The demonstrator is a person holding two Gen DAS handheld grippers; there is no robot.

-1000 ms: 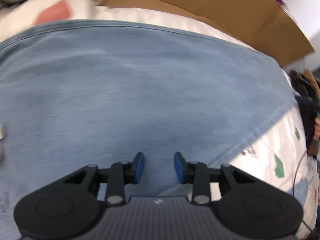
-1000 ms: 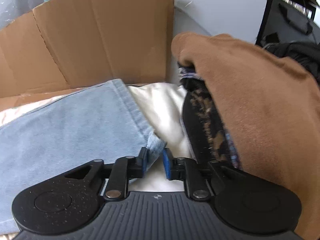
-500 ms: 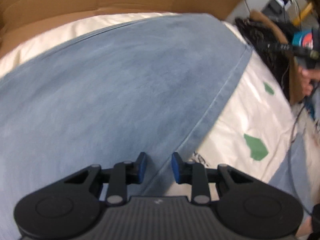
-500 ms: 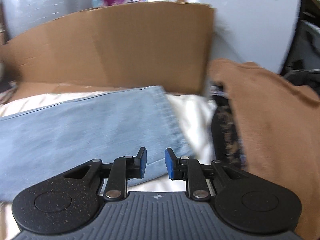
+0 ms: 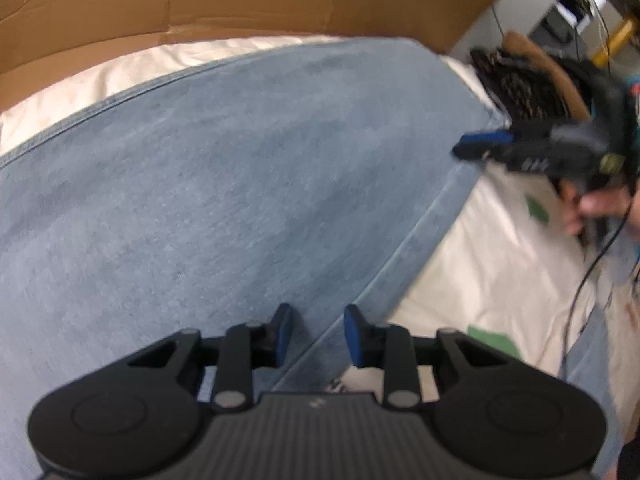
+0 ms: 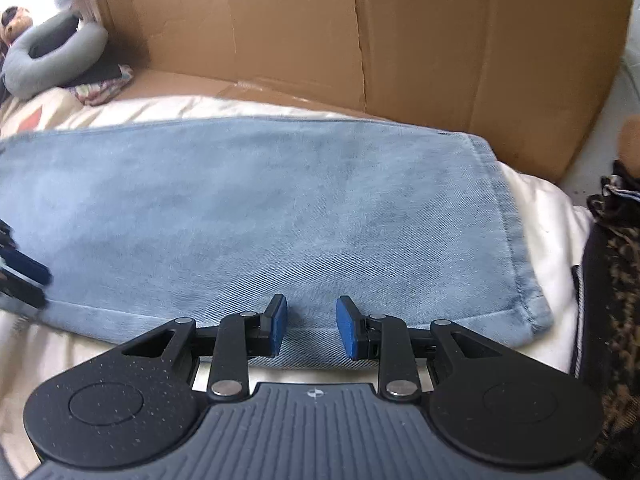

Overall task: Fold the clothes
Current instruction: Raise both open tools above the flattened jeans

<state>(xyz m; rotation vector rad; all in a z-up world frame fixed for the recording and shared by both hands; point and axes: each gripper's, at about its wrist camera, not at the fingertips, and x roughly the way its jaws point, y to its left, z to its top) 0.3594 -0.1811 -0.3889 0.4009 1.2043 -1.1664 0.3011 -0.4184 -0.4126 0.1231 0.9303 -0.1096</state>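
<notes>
The jeans [image 6: 260, 216], pale blue denim, lie spread flat on a bed covered by a cream sheet [image 5: 492, 264] with green shapes printed on it; the garment's long seamed edge runs along the near side of the bed and its hemmed end [image 6: 516, 248] stops short of the right-hand edge, with bare sheet beyond it. The right claw [image 6: 311, 325] hangs just over that near edge of the jeans, its jaws opening with nothing clamped between them, the blue pads standing apart above the denim. The left claw [image 5: 317, 334] hovers over the same seam further along, released too, its pads apart and gripping no cloth; from its view the right claw shows blurred near the hem, held in a hand [image 5: 596, 204]. A brown cardboard sheet [image 6: 360, 40] stands along the far edge of the bed, behind the jeans; a dark patterned garment [image 6: 616, 264] lies heaped at the right-hand edge, just beside the hem but apart from it; a grey neck pillow [image 6: 52, 56] rests at the far left corner.
</notes>
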